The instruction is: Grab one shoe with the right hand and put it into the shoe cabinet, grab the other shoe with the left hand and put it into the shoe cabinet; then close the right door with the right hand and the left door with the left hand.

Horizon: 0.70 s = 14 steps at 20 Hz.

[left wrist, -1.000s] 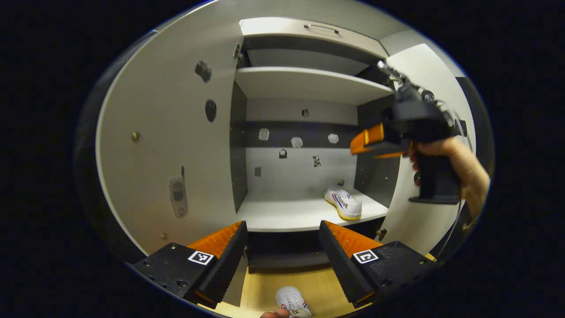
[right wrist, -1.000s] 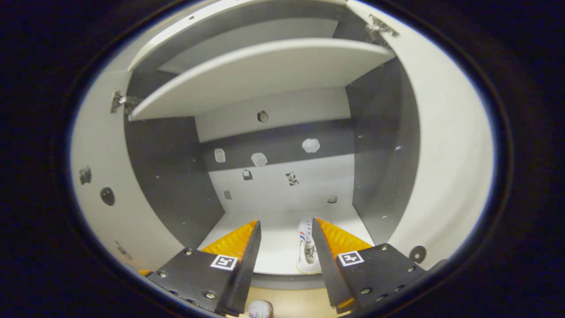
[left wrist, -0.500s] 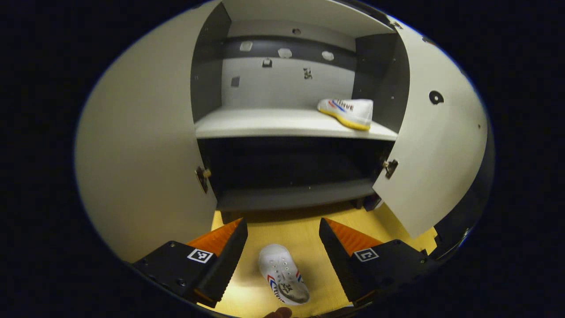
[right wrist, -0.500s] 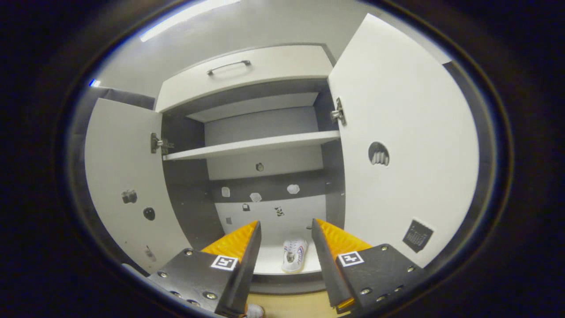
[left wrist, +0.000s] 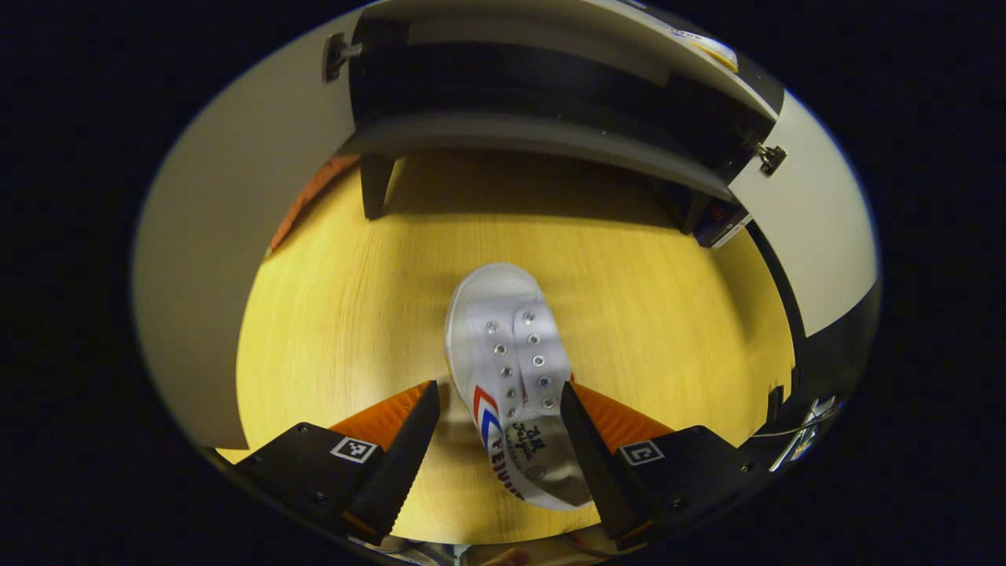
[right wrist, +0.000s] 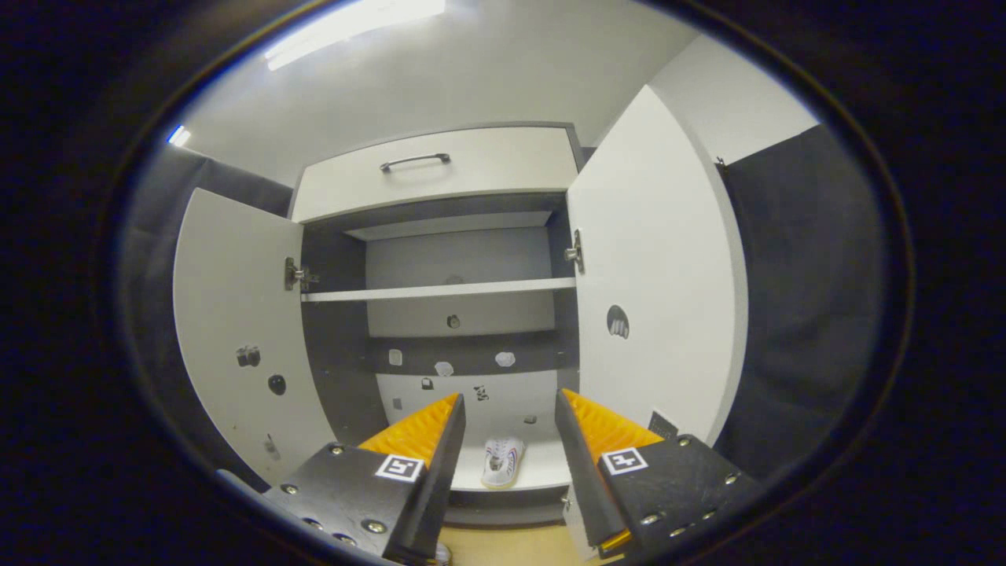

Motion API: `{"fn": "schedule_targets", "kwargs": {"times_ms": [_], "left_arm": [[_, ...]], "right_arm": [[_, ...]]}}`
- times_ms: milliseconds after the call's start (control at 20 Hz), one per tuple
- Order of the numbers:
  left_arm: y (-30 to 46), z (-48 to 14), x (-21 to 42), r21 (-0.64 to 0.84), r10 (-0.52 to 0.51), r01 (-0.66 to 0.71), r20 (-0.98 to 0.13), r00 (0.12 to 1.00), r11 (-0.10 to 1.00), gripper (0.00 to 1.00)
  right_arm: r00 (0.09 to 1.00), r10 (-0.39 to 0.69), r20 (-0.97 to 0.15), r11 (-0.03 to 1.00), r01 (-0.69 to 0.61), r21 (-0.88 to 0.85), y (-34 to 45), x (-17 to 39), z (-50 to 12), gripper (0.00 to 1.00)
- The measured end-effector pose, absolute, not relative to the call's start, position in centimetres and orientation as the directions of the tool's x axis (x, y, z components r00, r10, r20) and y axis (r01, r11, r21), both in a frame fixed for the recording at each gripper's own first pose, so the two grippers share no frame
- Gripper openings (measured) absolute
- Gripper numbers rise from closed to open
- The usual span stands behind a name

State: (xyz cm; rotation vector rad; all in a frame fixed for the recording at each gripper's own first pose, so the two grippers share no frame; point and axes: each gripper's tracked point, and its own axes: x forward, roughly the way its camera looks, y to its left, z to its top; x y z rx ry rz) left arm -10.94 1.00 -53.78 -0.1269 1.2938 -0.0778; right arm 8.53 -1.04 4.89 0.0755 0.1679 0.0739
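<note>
Left claw (left wrist: pixel 491 428) released, straddling white sneaker (left wrist: pixel 512 377) on wooden floor (left wrist: pixel 346 299); to be lowered squarely, then clenched mid-shoe (heel end nearest). Right claw (right wrist: pixel 509 440) released, empty.

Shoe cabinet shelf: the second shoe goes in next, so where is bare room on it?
The shelf is bare right of the shoe already on it. Its left part is hidden behind the right hand-held gripper.
</note>
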Motion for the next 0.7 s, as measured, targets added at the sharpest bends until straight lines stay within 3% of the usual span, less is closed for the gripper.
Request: {"fn": "schedule_targets", "kwargs": {"times_ms": [200, 250, 300, 350, 450, 500, 550, 600, 700], "left_arm": [[2.2, -55.9, -13.0, -0.125, -0.111, -0.060, -0.976, 0.189, 0.990, 0.93], [2.2, -56.1, -13.2, -0.139, -0.125, -0.073, -0.977, 0.170, 0.988, 0.93], [2.1, -56.0, -12.8, -0.150, -0.130, -0.089, -0.971, 0.198, 0.985, 0.94], [2.2, -56.2, -13.2, -0.155, -0.137, -0.093, -0.974, 0.179, 0.983, 0.91], [1.5, -56.5, -12.9, -0.183, -0.163, -0.094, -0.968, 0.190, 0.978, 0.89], [0.6, -56.3, -13.3, -0.215, -0.197, -0.094, -0.966, 0.168, 0.972, 0.78], [0.6, -55.8, -12.9, -0.207, -0.187, -0.102, -0.967, 0.175, 0.973, 0.65], [0.7, -56.6, -13.0, -0.195, -0.179, -0.097, -0.973, 0.147, 0.976, 0.47], [0.7, -56.4, -12.8, -0.180, -0.164, -0.130, -0.979, 0.123, 0.975, 0.44]], "right_arm": [[0.985, 0.067, -0.157, 0.996, -0.057, 0.069, -1.8, 7.5, 5.3, 0.68], [0.985, 0.059, -0.160, 0.997, -0.050, 0.061, -2.1, 7.3, 5.2, 0.60], [0.986, 0.050, -0.161, 0.998, -0.042, 0.054, -2.3, 7.1, 5.1, 0.60], [0.986, 0.044, -0.160, 0.998, -0.036, 0.050, -2.5, 7.0, 5.0, 0.68], [0.986, 0.035, -0.164, 0.999, -0.029, 0.043, -2.6, 6.5, 4.8, 0.68], [0.986, 0.031, -0.163, 0.999, -0.026, 0.038, -2.7, 6.3, 4.7, 0.60], [0.986, 0.026, -0.162, 0.999, -0.021, 0.032, -2.8, 6.2, 4.5, 0.60], [0.987, 0.019, -0.160, 1.000, -0.015, 0.028, -3.0, 5.9, 4.5, 0.68], [0.989, 0.004, -0.149, 1.000, 0.000, 0.029, -3.5, 5.5, 4.7, 0.68]]}}
